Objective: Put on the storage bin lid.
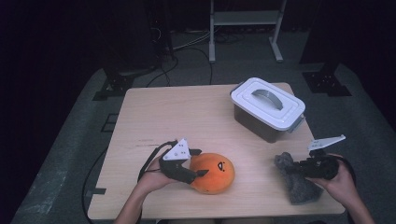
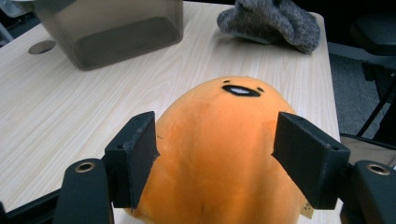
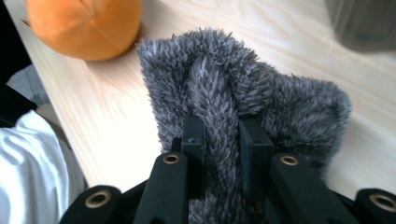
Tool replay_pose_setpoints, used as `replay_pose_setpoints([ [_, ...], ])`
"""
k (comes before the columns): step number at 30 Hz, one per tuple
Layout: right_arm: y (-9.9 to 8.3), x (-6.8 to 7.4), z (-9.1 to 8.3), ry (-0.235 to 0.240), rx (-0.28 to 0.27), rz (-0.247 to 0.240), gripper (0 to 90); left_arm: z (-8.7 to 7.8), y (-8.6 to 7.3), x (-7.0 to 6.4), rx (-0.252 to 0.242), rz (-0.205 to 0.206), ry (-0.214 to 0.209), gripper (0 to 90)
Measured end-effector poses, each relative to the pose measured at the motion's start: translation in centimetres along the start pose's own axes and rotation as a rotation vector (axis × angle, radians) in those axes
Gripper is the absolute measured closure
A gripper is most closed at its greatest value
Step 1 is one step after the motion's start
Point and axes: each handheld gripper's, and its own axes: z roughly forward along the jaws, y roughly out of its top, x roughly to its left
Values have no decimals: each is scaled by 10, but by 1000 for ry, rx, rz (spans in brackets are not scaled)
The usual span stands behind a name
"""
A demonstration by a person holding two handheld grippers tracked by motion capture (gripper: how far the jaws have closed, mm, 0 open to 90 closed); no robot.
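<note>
While the lidded grey container at two o'clock on the pale wooden table is not yet opened, both soft things are being taken. The round orange plush toy, smooth and egg-shaped, lies at six o'clock between the spread jaws of the left gripper, not yet squeezed. The shaggy grey cloth at four o'clock is pinched by the right gripper.

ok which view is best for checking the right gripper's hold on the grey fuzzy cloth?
The right gripper view: the right gripper has its jaws pinched on a raised fold of the grey fuzzy cloth, seen close up. The high view shows the cloth small and dim at the gripper. The left gripper view shows it far off.
</note>
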Motion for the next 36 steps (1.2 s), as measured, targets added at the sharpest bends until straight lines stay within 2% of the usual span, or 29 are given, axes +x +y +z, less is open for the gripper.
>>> replay_pose_setpoints([
  [5, -5, -4, 14, -13, 28, 14, 729, -4, -4, 0, -2, 3, 13, 267],
  [14, -6, -5, 27, 17, 28, 26, 626, -13, -14, 4, -10, -20, 38, 212],
  [15, -5, -4, 27, 13, 23, 24, 618, -14, -15, 4, -12, -34, 39, 203],
  [21, -3, -4, 23, 19, -10, 17, 554, -20, -21, 7, -28, -52, 52, 187],
  [27, 3, 2, 18, 28, -39, -9, 505, -24, -24, 9, -37, -56, 62, 168],
  [36, 25, 11, 9, 43, -89, -46, 432, -26, -30, 12, -56, -80, 69, 125],
])
